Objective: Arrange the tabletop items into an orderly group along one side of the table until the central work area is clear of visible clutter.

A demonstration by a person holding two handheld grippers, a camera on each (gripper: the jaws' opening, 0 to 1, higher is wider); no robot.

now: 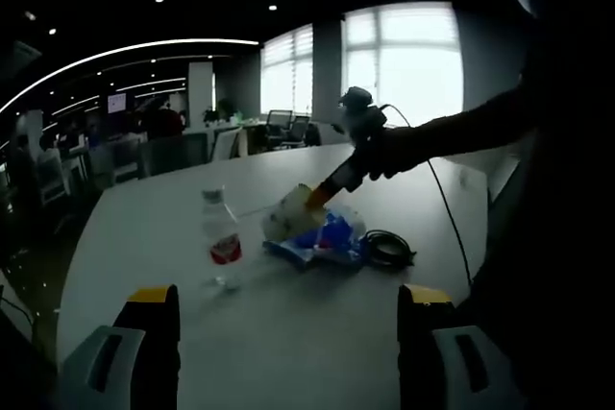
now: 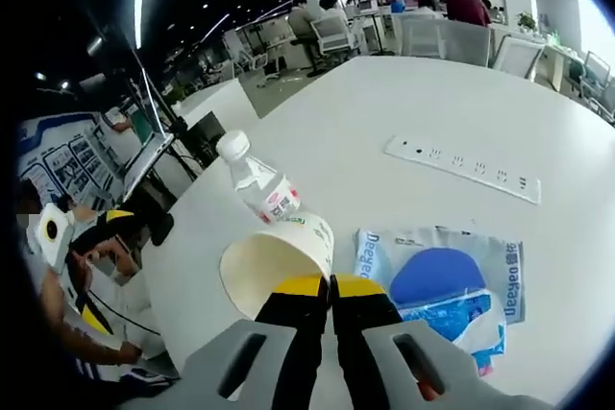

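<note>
A tilted paper cup is held over the white table, its rim pinched between the jaws of my right gripper, which is shut on it. Just beyond the cup, a clear water bottle with a red label stands upright. To the cup's right a blue and white packet lies flat. In the left gripper view the same cup, bottle and packet sit mid-table, with the right gripper reaching in from the right. My left gripper is open and holds nothing, short of the bottle.
A coiled black cable lies right of the packet. A white power strip lies farther out on the table. A person's arm reaches in from the right. Office chairs and desks stand beyond the table edges.
</note>
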